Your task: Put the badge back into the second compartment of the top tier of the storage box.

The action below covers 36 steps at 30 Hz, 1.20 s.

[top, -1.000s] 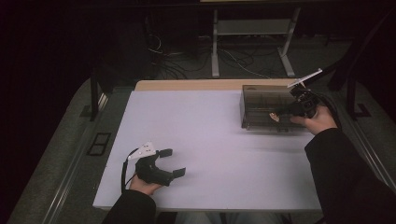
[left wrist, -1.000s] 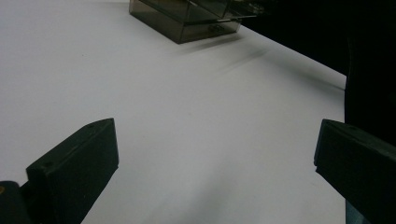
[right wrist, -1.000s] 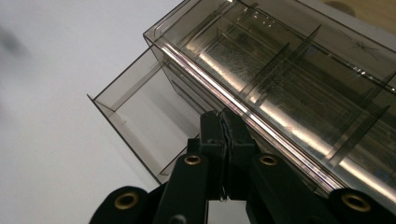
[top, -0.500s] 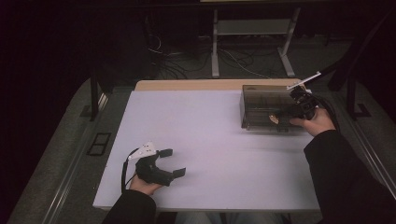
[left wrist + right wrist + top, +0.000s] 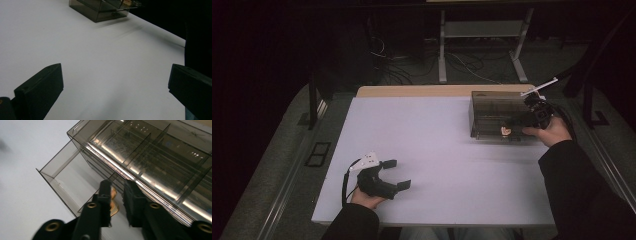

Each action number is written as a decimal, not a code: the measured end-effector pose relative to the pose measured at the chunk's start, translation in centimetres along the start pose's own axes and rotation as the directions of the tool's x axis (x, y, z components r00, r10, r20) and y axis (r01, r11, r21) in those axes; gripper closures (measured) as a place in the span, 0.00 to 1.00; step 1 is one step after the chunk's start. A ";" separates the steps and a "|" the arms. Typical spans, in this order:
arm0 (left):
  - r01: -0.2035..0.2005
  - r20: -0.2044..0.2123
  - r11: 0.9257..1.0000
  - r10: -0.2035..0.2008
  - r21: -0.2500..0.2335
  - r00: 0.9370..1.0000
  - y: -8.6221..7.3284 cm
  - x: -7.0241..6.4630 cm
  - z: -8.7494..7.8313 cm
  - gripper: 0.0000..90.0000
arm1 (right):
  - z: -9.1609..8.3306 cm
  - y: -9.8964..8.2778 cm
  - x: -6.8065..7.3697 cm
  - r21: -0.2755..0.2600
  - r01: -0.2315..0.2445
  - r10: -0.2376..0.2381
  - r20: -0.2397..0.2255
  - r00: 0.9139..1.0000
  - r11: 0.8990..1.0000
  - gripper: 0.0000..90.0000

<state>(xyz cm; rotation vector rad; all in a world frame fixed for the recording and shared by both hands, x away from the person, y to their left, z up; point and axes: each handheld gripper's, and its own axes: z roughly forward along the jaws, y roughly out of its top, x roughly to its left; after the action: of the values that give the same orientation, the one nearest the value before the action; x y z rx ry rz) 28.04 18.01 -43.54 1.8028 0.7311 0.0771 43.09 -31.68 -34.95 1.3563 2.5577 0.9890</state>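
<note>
A smoked, see-through plastic organizer box (image 5: 497,116) sits at the upper right of the high view, near the far right corner of the white counter (image 5: 437,150). In the right gripper view its top is split by thin dividers into several compartments, and a shallow drawer (image 5: 68,182) of the same tinted plastic is pulled out toward the lower left of that frame, its floor bare at the open end. A small golden handle (image 5: 113,203) shows at the drawer's front.

The right claw (image 5: 117,195) stands at the box's front, its jaws having just been opening; they are now slightly parted, with the golden handle just beside the left jaw and partly behind it, not pinched. In the high view the right claw (image 5: 532,116) rests against the box's right end, held by a hand in a dark sleeve.

At the lower left of the high view, the left claw (image 5: 394,174) lies low on the counter, well apart from the box, jaws spread wide and holding nothing. The left gripper view shows bare counter between them.
</note>
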 end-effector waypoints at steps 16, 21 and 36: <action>0.002 0.015 1.000 -0.002 0.001 1.000 0.0 -0.1 0.0 0.00 | -1.8 -0.6 1.3 -0.050 -0.023 0.024 0.004 1.000 0.998 0.39; 0.007 0.016 1.000 -0.007 -0.006 1.000 0.0 -0.1 0.0 0.00 | -2.3 -1.3 1.5 -0.103 -0.054 0.053 -0.015 0.999 0.993 0.17; 0.006 0.018 1.000 -0.006 -0.006 1.000 0.0 -0.1 0.0 0.00 | -3.8 -3.3 3.5 -0.193 -0.065 0.053 -0.067 0.996 0.979 0.00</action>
<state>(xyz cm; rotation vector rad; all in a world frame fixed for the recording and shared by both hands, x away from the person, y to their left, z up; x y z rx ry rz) 27.98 17.99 -43.49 1.7930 0.7230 0.0595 37.27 -32.30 -33.08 1.3751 2.3981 1.2729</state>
